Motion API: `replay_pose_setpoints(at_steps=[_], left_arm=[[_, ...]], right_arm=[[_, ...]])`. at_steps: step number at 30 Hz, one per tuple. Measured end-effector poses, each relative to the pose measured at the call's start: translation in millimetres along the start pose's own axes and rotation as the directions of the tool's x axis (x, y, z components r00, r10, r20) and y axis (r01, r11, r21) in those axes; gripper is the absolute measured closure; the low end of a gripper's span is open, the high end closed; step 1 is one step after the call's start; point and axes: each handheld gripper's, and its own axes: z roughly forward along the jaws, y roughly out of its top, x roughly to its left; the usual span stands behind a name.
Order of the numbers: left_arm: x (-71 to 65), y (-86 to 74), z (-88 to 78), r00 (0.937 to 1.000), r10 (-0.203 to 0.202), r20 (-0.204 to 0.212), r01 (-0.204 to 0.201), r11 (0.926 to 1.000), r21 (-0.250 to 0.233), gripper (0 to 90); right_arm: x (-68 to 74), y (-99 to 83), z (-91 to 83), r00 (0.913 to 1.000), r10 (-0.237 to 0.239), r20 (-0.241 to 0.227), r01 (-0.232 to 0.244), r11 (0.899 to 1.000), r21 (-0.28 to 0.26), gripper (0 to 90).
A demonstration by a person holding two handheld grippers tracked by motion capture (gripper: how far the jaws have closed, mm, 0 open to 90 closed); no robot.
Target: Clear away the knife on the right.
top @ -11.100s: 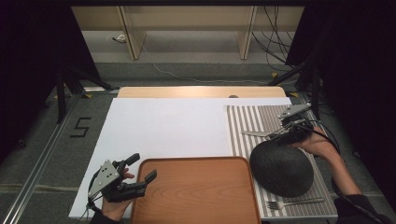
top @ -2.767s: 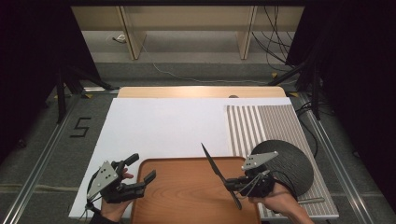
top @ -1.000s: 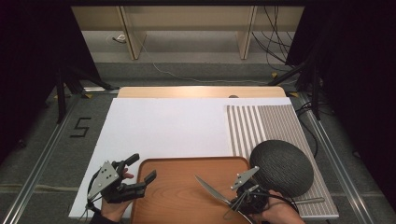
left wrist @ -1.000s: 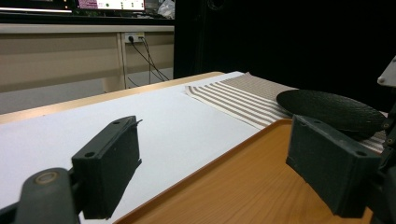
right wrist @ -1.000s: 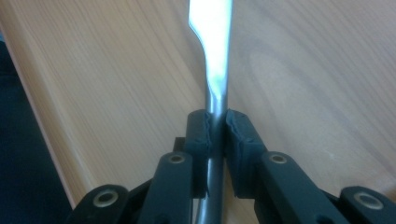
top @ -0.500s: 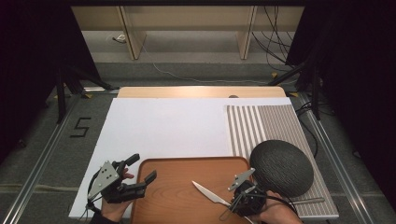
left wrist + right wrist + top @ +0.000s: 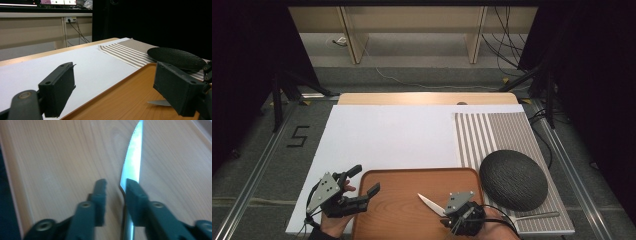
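Note:
A steel knife (image 7: 430, 202) lies flat on the wooden tray (image 7: 402, 182), its tip pointing to the far left. My right gripper (image 7: 447, 212) is at its handle end. In the right gripper view the knife (image 7: 132, 155) rests against the right pad while the left pad (image 7: 100, 192) stands apart from it, with bare wood in the gap. These jaws have just been closing with the knife between them, and they stand open. My left gripper (image 7: 366, 180) hovers wide open over the tray's left rim and holds nothing. The left gripper view also catches the blade tip (image 7: 157, 102).
A dark round dish (image 7: 513, 179) lies face down on the striped mat (image 7: 492, 135) right of the tray. A fork (image 7: 537, 216) lies at the mat's near edge. A white sheet (image 7: 387, 135) covers the table beyond the tray.
The right gripper has drawn back a little toward the near edge, and the knife now lies flat on the tray. The left gripper has kept still.

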Motion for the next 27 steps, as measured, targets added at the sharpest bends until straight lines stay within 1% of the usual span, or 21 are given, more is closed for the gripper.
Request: replay_pose_setpoints(at_steps=[1,2,3,4,6,9,11,13,14,15,16,18,21,24,25,27], left_arm=[[0.3,-0.2,-0.1,1.0000,-0.001,0.001,0.001,1.0000,0.001,16.5],[0.3,-0.2,-0.1,1.0000,-0.001,0.001,0.001,1.0000,0.001,16.5],[0.8,-0.4,-0.4,1.0000,-0.006,0.003,0.006,1.0000,-0.002,16.5],[0.8,-0.4,-0.4,1.0000,-0.006,0.003,0.006,1.0000,-0.002,16.5],[0.8,-0.3,-0.9,1.0000,-0.007,0.003,0.007,1.0000,-0.004,16.5],[0.2,-0.5,0.0,1.0000,-0.006,0.000,0.006,1.0000,0.001,16.5],[0.0,-0.7,1.1,1.0000,-0.009,0.000,0.009,1.0000,0.002,16.5],[0.0,-0.7,1.2,1.0000,-0.006,0.000,0.006,1.0000,0.004,16.5],[0.0,-0.7,1.2,1.0000,-0.006,0.000,0.006,1.0000,0.004,16.5],[0.0,-0.7,1.0,1.0000,-0.006,0.000,0.006,1.0000,0.003,16.5],[0.2,-0.7,0.8,1.0000,-0.006,-0.001,0.006,1.0000,0.003,16.5],[0.7,-0.6,0.2,1.0000,-0.009,-0.002,0.009,1.0000,0.000,16.5],[0.4,-0.5,-0.1,1.0000,-0.007,-0.002,0.007,1.0000,-0.001,16.5],[0.2,-0.5,0.2,1.0000,-0.008,-0.001,0.008,1.0000,0.000,16.5],[0.4,-0.6,0.5,0.9999,-0.010,-0.002,0.010,0.9999,0.001,16.5],[0.2,-0.5,0.3,1.0000,-0.009,-0.002,0.009,1.0000,0.001,16.5]], right_arm=[[0.9,0.4,0.7,1.0000,-0.002,0.007,0.002,1.000,0.012,78.3],[0.9,0.4,0.7,1.0000,-0.002,0.007,0.002,1.000,0.012,78.3],[0.6,0.4,2.3,0.9996,-0.022,0.016,0.022,0.999,0.024,83.7],[0.6,0.4,2.3,0.9996,-0.022,0.016,0.022,0.999,0.024,83.7],[0.0,1.5,4.5,0.9986,-0.030,0.043,0.029,0.999,0.042,90.0],[-0.1,2.7,7.8,0.9977,-0.046,0.050,0.043,0.997,0.059,90.0],[1.2,3.9,10.3,0.9974,-0.047,0.055,0.043,0.996,0.074,90.0],[2.3,5.0,12.2,0.9956,-0.070,0.062,0.065,0.994,0.086,90.0],[2.3,5.0,12.2,0.9956,-0.070,0.062,0.065,0.994,0.086,90.0],[2.4,5.2,12.9,0.9943,-0.081,0.070,0.074,0.993,0.087,90.0],[3.2,5.3,13.2,0.9941,-0.075,0.078,0.067,0.993,0.092,90.0],[1.0,4.4,13.4,0.9913,-0.086,0.099,0.076,0.992,0.100,90.0],[-0.5,3.7,12.8,0.9925,-0.064,0.104,0.054,0.994,0.099,90.0],[-2.3,2.7,12.3,0.9912,-0.073,0.111,0.062,0.993,0.099,90.0],[-3.7,1.3,11.5,0.9904,-0.066,0.121,0.054,0.994,0.100,90.0],[-6.2,-0.8,9.9,0.9902,-0.058,0.127,0.045,0.993,0.105,90.0]])
